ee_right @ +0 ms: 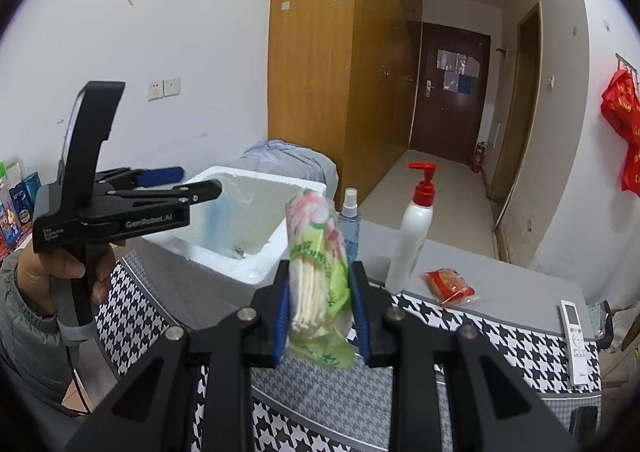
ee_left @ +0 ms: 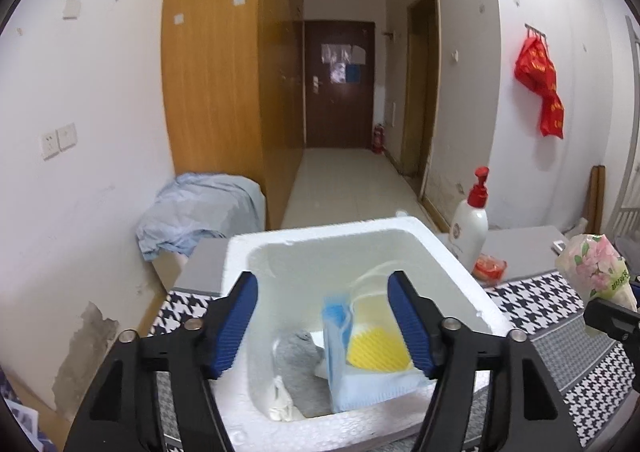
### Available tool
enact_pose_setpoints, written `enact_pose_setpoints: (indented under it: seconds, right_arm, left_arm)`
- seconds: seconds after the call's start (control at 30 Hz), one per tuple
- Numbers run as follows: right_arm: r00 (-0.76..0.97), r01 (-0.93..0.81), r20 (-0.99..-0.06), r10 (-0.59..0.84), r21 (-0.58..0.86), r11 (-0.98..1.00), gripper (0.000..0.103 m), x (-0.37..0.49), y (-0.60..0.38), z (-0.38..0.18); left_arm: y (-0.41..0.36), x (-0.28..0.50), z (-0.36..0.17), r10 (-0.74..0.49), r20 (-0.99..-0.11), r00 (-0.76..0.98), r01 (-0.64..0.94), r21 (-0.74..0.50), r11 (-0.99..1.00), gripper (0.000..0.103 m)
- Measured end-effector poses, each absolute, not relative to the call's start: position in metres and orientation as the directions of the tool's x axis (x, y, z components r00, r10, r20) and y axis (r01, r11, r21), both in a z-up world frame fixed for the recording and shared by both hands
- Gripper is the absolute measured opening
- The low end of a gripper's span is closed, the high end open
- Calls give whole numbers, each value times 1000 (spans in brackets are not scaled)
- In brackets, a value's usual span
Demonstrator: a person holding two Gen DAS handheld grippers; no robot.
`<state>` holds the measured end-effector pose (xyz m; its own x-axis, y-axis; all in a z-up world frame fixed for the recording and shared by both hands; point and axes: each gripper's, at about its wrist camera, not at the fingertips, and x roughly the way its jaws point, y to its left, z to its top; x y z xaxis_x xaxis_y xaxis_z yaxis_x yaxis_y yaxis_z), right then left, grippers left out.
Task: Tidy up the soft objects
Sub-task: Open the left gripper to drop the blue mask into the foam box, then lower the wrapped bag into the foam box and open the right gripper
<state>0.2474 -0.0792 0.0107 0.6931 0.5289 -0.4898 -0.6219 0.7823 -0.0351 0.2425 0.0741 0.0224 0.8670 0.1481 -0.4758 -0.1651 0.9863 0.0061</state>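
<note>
My left gripper (ee_left: 322,316) is open and empty above a white foam box (ee_left: 296,240). Inside the box lie a grey sock (ee_left: 298,356), a blue mask pack (ee_left: 336,336) and a yellow sponge (ee_left: 378,348). My right gripper (ee_right: 320,312) is shut on a green floral bag of enoki mushrooms (ee_right: 316,264) and holds it upright above the table, to the right of the foam box (ee_right: 256,208). The bag (ee_left: 596,268) also shows at the right edge of the left wrist view. The left gripper (ee_right: 180,184) shows over the box in the right wrist view.
A white pump bottle (ee_right: 412,240), a blue spray bottle (ee_right: 350,224), a red snack packet (ee_right: 450,286) and a white remote (ee_right: 576,344) lie on the houndstooth table cover (ee_right: 500,336). A blue cloth heap (ee_left: 200,208) lies behind the box.
</note>
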Motion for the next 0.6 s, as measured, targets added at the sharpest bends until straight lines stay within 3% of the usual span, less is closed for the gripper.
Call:
enact_pose_setpoints:
  seconds: [0.1, 0.27, 0.6]
  right_arm:
    - [691, -625, -492, 529, -41, 780, 32, 247, -75, 11]
    - [688, -630, -498, 528, -50, 775, 32, 249, -68, 11]
    - [682, -643, -501, 533, -63, 763, 32, 253, -51, 15]
  left_arm:
    - [78, 237, 24, 163, -463, 871, -176, 16, 984, 90]
    - [85, 227, 27, 171, -437, 883, -186, 9, 982, 98]
    - [101, 208, 33, 204, -409, 890, -218, 13, 976, 100]
